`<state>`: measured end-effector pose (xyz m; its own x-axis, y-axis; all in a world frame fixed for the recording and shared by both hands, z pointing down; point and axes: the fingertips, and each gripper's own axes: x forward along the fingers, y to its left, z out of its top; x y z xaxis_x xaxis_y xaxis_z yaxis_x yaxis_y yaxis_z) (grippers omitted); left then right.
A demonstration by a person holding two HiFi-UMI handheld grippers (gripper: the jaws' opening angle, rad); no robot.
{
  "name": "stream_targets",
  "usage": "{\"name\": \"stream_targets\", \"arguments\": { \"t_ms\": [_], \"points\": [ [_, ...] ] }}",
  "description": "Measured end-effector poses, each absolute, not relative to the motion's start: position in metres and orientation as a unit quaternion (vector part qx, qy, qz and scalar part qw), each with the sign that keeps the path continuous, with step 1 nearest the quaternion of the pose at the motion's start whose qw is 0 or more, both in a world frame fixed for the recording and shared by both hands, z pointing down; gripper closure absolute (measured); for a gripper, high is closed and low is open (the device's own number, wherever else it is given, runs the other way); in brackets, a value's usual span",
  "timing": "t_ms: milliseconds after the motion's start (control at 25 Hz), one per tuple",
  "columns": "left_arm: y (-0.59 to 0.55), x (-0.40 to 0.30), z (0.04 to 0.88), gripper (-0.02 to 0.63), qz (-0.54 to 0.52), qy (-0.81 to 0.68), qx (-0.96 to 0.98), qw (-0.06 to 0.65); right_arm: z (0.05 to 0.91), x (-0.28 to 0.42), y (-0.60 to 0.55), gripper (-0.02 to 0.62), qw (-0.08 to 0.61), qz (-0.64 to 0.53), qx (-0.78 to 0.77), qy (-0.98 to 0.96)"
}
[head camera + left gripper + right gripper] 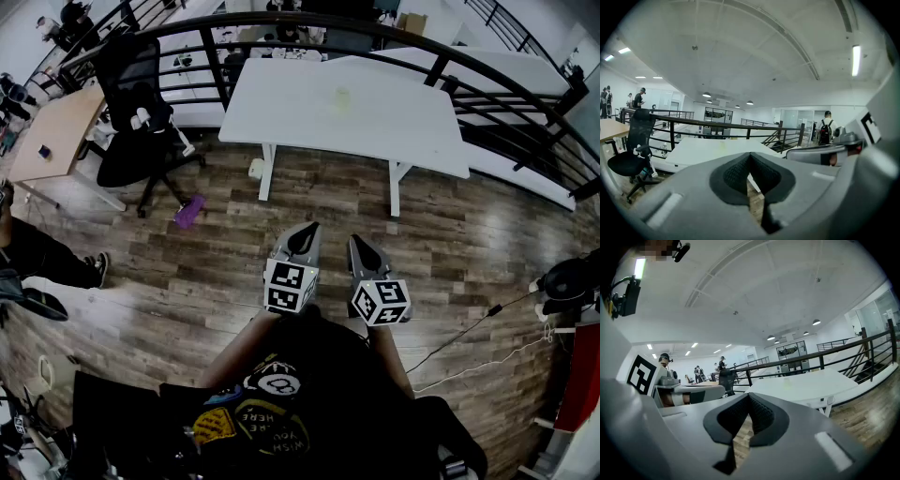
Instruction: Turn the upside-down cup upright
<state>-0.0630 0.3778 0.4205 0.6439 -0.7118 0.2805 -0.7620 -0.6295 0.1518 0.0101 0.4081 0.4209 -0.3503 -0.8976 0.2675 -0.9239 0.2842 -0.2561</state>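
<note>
Underfoot, a brown wood-plank floor fills most of the head view, and a wide bare strip of it lies between the person and the white rectangular bench. Behind the bench a curved black metal railing closes off the far side and sweeps down the right. A light wooden desk sits at the left edge. A black wheeled office chair stands between it and the bench's left end.

Both claws hang low and side by side over the floor, well short of the bench's near edge. The left claw and the right claw each have their jaws pressed together with nothing between them. Each gripper view shows its dark ribbed pads meeting at the tips.

Thin cables trail across the boards at the right. A small purple object lies on the floor near the chair's base. The pale translucent cup stands near the middle of the bench top, well apart from both claws. It is too faint to tell which way up it is.

Only the head view shows the cables and the purple object. The gripper views alone show the white ceiling and its lights. The left one shows a person with a dark backpack past the railing. The right one shows standing people far off beyond the chair.
</note>
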Motion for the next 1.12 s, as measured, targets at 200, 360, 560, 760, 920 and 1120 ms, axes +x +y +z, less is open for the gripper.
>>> {"name": "stream_targets", "arguments": {
  "t_ms": [200, 360, 560, 760, 920, 1120],
  "points": [
    [0.375, -0.072, 0.421, 0.601, 0.099, -0.41, 0.898, 0.127, 0.421, 0.006, 0.406, 0.598, 0.036, 0.185, 0.573, -0.797],
    [0.379, -0.076, 0.422, 0.601, 0.095, -0.411, 0.897, 0.132, 0.423, 0.004, 0.409, 0.598, 0.037, 0.186, 0.574, -0.796],
    [0.385, -0.085, 0.426, 0.601, 0.097, -0.412, 0.895, 0.139, 0.428, -0.008, 0.416, 0.598, 0.042, 0.187, 0.565, -0.802],
    [0.384, -0.082, 0.426, 0.601, 0.099, -0.409, 0.897, 0.139, 0.432, -0.011, 0.414, 0.597, 0.041, 0.199, 0.549, -0.81],
    [0.386, -0.089, 0.431, 0.601, 0.103, -0.403, 0.898, 0.141, 0.431, -0.017, 0.414, 0.597, 0.034, 0.2, 0.549, -0.811],
    [0.387, -0.112, 0.429, 0.601, 0.064, -0.392, 0.903, 0.161, 0.438, -0.026, 0.414, 0.597, 0.036, 0.204, 0.566, -0.798]
  ]
}}
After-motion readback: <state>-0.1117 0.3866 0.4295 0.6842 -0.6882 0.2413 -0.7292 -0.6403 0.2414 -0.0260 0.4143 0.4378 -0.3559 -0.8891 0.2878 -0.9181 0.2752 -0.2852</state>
